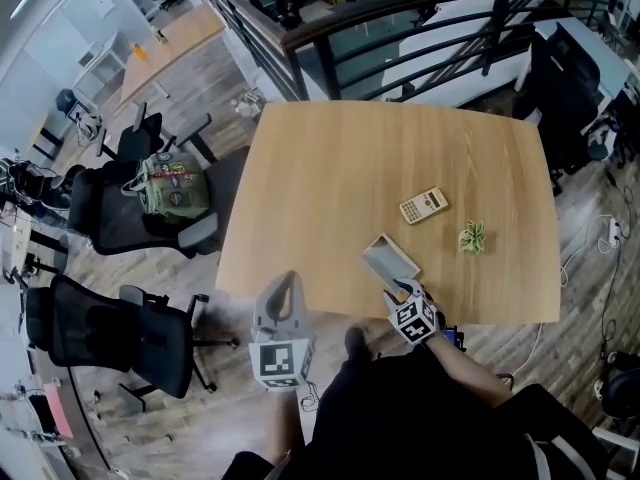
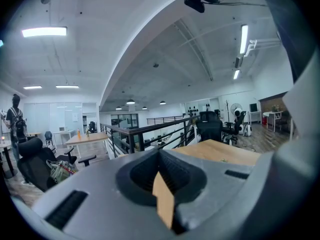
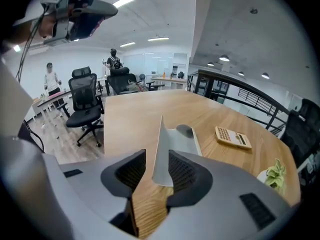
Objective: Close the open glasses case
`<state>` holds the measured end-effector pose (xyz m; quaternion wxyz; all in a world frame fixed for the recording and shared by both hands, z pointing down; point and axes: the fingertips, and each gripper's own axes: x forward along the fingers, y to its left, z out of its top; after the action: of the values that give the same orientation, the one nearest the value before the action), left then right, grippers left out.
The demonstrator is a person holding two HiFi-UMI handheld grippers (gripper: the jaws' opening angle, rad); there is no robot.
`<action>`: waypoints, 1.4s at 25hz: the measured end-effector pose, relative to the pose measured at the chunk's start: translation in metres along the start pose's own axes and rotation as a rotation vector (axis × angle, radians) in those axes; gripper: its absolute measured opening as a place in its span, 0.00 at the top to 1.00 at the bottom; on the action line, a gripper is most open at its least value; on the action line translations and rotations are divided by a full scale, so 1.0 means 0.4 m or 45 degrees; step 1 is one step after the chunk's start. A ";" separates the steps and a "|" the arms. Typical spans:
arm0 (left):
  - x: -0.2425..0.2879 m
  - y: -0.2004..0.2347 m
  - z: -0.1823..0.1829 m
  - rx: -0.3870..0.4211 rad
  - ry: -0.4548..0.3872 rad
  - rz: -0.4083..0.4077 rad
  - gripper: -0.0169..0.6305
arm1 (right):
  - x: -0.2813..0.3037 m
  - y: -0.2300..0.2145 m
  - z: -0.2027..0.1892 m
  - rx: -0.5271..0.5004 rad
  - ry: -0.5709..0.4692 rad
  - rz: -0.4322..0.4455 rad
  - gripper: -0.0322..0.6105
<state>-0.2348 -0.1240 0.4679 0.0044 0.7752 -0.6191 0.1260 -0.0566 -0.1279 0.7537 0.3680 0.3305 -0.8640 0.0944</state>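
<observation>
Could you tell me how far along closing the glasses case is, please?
Done: nothing yet; the glasses case lies open on the table, lid raised. In hand: the right gripper has its open jaws either side of the lid's edge, not pressing. Left: fold the lid down. The left gripper hangs shut.

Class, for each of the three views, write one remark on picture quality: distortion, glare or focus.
Head view: the wide lens bows the table edges and railing; light is even, shadows faint. Left gripper view: black corners, and the ceiling strip light glares white. Right gripper view: black corners again; the calculator stays sharp.
</observation>
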 end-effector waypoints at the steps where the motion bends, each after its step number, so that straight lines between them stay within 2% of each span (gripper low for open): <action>1: -0.001 -0.003 -0.001 0.003 0.003 -0.003 0.97 | 0.006 0.000 -0.012 -0.008 0.015 -0.005 0.71; 6: -0.007 -0.007 0.004 0.004 0.010 -0.001 0.97 | 0.030 -0.002 -0.063 -0.023 0.086 -0.015 0.72; 11: -0.011 -0.010 -0.003 0.004 0.006 -0.011 0.97 | 0.027 -0.012 -0.071 -0.011 0.091 -0.037 0.72; 18: -0.014 -0.009 -0.005 -0.004 0.004 -0.016 0.97 | 0.023 -0.004 -0.069 -0.019 0.097 -0.036 0.77; 28: -0.015 -0.006 -0.002 -0.008 -0.004 -0.015 0.97 | 0.026 0.007 -0.073 -0.038 0.114 -0.023 0.90; 35: -0.015 -0.003 -0.003 -0.010 -0.001 -0.018 0.97 | 0.028 0.008 -0.073 0.017 0.126 0.010 0.91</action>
<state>-0.2350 -0.1177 0.4683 0.0081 0.7796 -0.6140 0.1230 -0.0475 -0.1193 0.7824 0.4077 0.3246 -0.8453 0.1178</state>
